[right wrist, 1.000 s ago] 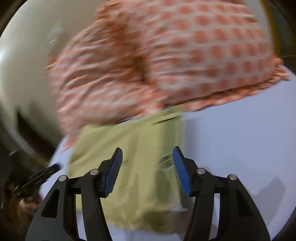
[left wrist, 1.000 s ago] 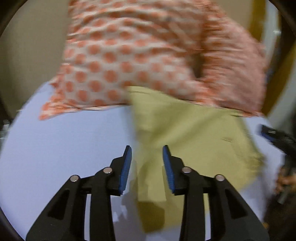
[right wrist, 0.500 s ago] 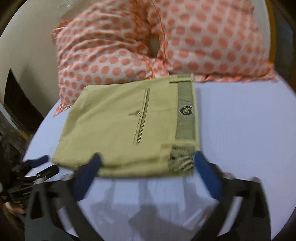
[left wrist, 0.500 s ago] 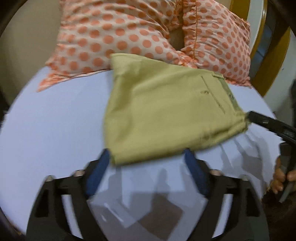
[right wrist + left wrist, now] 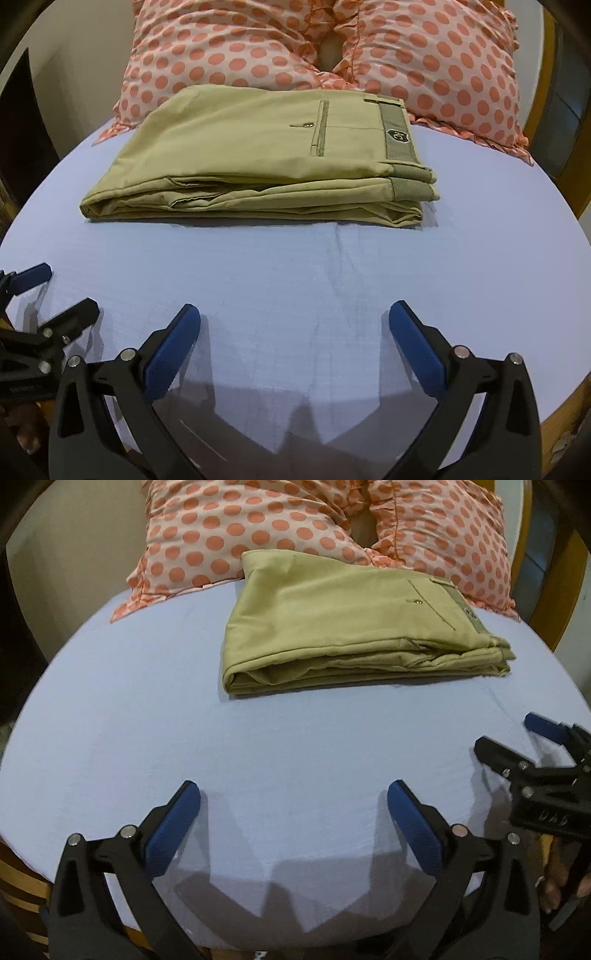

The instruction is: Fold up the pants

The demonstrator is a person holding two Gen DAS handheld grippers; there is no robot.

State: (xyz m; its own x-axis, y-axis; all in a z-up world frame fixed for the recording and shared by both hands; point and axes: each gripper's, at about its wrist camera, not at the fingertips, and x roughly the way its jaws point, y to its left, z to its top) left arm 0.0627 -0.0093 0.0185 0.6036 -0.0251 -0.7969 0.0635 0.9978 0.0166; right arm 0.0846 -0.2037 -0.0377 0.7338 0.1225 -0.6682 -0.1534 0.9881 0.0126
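The khaki pants (image 5: 332, 627) lie folded in a flat stack on the light blue sheet (image 5: 258, 757), back pocket and waistband up. They also show in the right wrist view (image 5: 258, 155). My left gripper (image 5: 293, 801) is open and empty, well short of the pants, near the front edge. My right gripper (image 5: 294, 321) is open and empty too, equally far back. The right gripper shows at the right edge of the left wrist view (image 5: 517, 742); the left gripper shows at the left edge of the right wrist view (image 5: 55, 291).
Two pillows with orange dots (image 5: 221, 535) (image 5: 443, 62) lean behind the pants, touching their far edge. A wooden bed frame (image 5: 554, 590) runs along the right. The sheet's front edge (image 5: 295, 417) lies just under my fingers.
Both grippers opened wide, let go of the pants and pulled back toward the front edge. The pants now rest folded on the sheet.
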